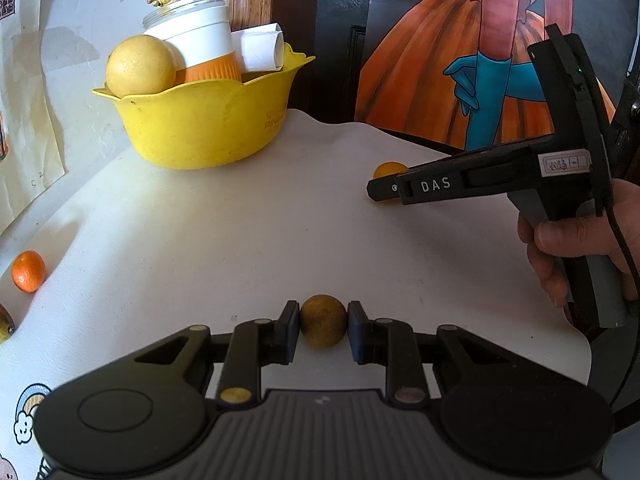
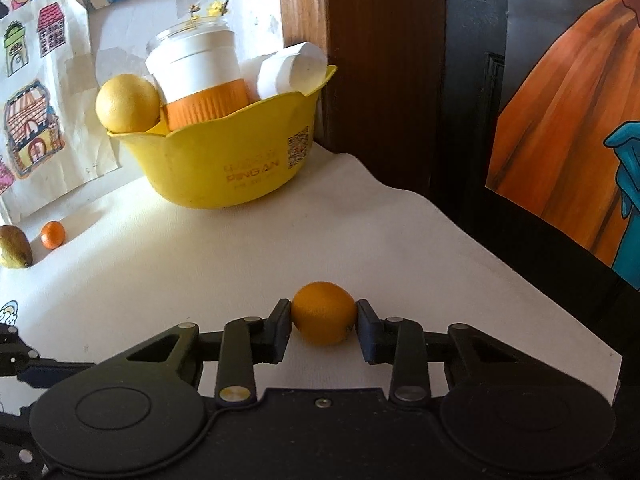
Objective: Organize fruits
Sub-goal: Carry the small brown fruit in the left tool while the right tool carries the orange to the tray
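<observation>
1. A dull brownish-yellow round fruit (image 1: 323,321) sits on the white-covered bench (image 1: 240,220) near its front edge, between the pads of the left gripper (image 1: 323,330); both pads press against its sides, so the jaws are clamped on it.
2. A bright orange (image 2: 324,313) lies toward the right side of the bench, pinched between the two pads of the right gripper (image 2: 324,320), which is closed on it. In the left wrist view this orange (image 1: 389,171) is mostly hidden behind that gripper's fingers.
3. The yellow scalloped bowl (image 2: 224,168) stands at the far back of the bench, near the wall. Inside it are a large yellow citrus fruit (image 2: 127,103) resting against the left rim, a white cup with an orange ribbed base (image 2: 200,80) tilted in the middle, and a white rolled or folded paper item (image 2: 292,69) at the right rim. A clear jar (image 1: 188,6) with a flowering twig rises behind the cup; whether it stands in the bowl cannot be told.
4. At the left edge of the bench lie a small mandarin (image 2: 52,234) and, just beside it, a brownish pear (image 2: 14,246), both well apart from the bowl.
5. Children's drawings (image 2: 32,128) are taped to the wall behind.
</observation>
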Action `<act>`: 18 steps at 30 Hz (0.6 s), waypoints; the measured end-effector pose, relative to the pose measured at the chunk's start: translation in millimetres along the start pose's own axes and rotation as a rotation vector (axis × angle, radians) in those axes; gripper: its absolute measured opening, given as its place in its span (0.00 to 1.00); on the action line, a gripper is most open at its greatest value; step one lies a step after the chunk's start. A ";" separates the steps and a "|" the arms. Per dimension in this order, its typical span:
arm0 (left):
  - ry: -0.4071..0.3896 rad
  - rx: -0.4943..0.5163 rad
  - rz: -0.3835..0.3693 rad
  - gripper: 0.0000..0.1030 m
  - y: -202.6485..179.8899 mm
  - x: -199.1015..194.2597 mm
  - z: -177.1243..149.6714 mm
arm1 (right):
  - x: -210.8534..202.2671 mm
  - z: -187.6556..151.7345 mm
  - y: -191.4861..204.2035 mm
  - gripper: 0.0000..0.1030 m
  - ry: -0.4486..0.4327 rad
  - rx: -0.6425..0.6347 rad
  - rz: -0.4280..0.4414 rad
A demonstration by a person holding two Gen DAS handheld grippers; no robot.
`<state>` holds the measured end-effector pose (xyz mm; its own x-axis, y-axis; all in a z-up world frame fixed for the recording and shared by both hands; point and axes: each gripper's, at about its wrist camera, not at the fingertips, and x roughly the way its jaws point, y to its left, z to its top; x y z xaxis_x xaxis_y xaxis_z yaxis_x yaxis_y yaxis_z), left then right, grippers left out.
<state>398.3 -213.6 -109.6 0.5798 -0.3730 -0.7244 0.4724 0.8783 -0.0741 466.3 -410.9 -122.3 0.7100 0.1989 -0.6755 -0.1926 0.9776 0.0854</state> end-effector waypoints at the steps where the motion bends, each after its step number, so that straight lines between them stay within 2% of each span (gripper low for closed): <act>1: 0.000 -0.002 -0.001 0.27 0.4 -0.3 -0.2 | -0.8 -0.6 2.5 0.35 0.003 -0.006 0.006; 11: 0.004 -0.003 0.010 0.27 4.5 -7.5 -4.2 | -23.4 -16.5 45.4 0.35 0.026 -0.031 0.114; 18: -0.020 -0.010 0.032 0.27 11.9 -29.9 -8.3 | -57.9 -11.7 70.4 0.35 -0.009 -0.037 0.155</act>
<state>381.1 -189.6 -94.5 0.6077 -0.3506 -0.7126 0.4470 0.8927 -0.0580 403.7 -354.4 -85.7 0.6761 0.3478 -0.6496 -0.3248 0.9320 0.1610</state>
